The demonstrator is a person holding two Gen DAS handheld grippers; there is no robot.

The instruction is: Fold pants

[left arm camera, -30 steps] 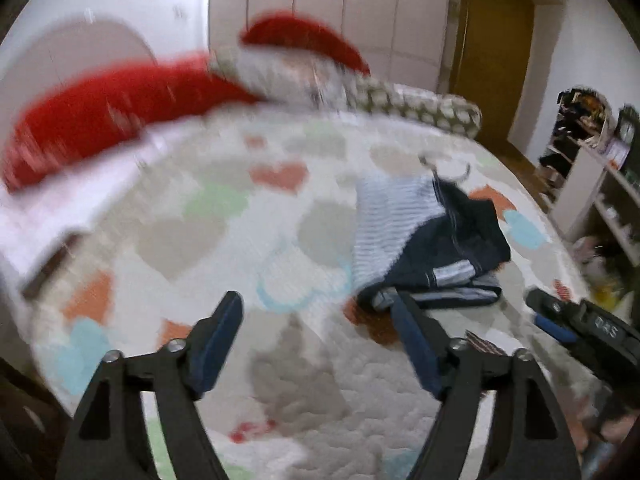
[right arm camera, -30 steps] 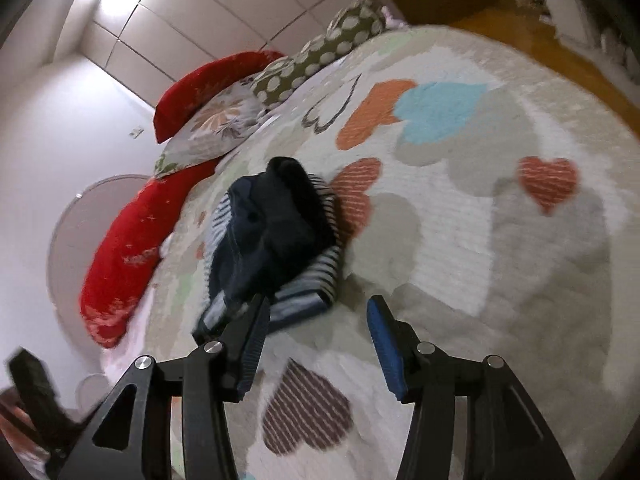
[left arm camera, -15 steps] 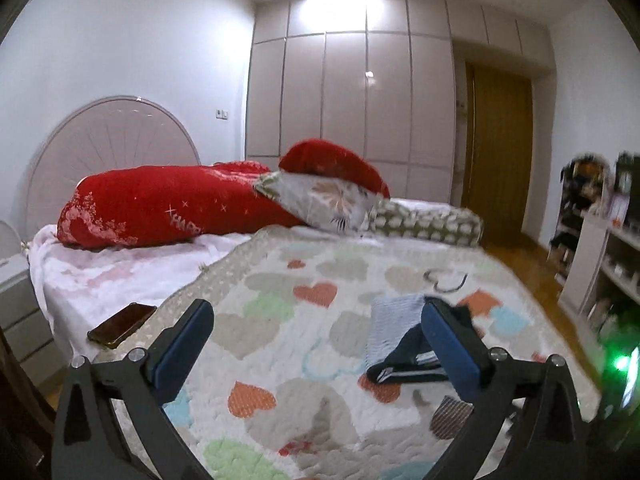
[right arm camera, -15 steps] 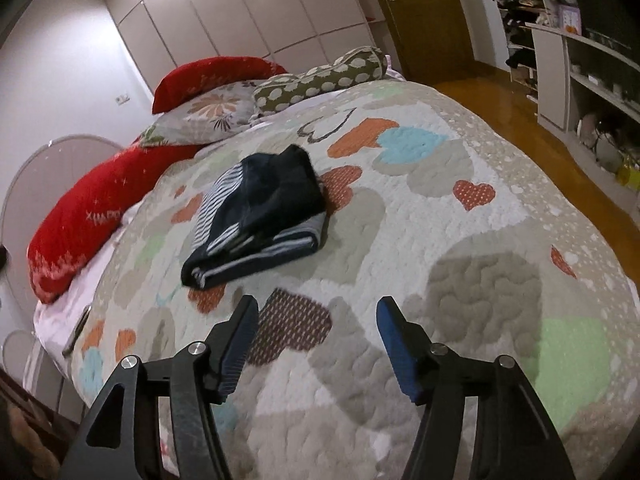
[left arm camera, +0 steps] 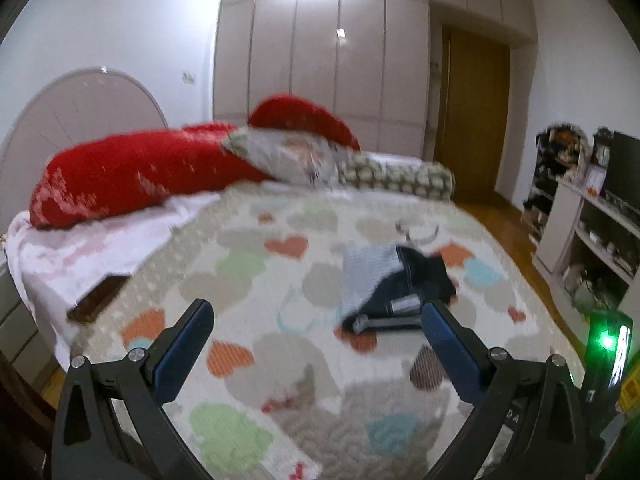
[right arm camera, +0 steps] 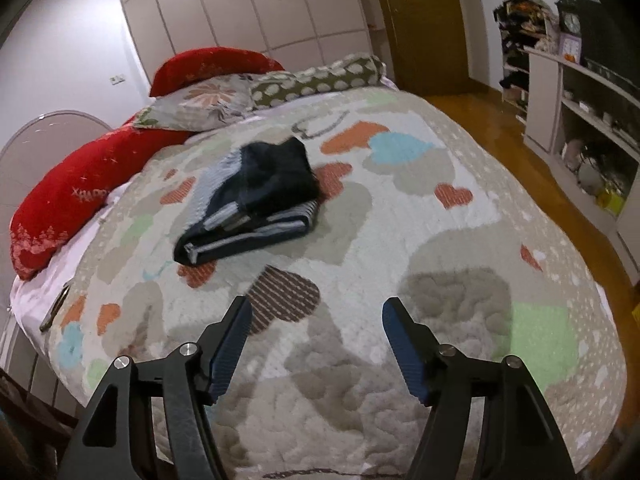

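Right wrist view: folded pants sit on the quilt, well ahead | right gripper just been opening, nothing between | left gripper spread wide, empty

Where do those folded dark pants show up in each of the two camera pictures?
Left wrist view: folded pants lie right of centre on the quilt, just above the right blue finger.
Right wrist view: folded pants lie left of centre, well beyond the fingers.
Shared landmark: the red pillow at the headboard.
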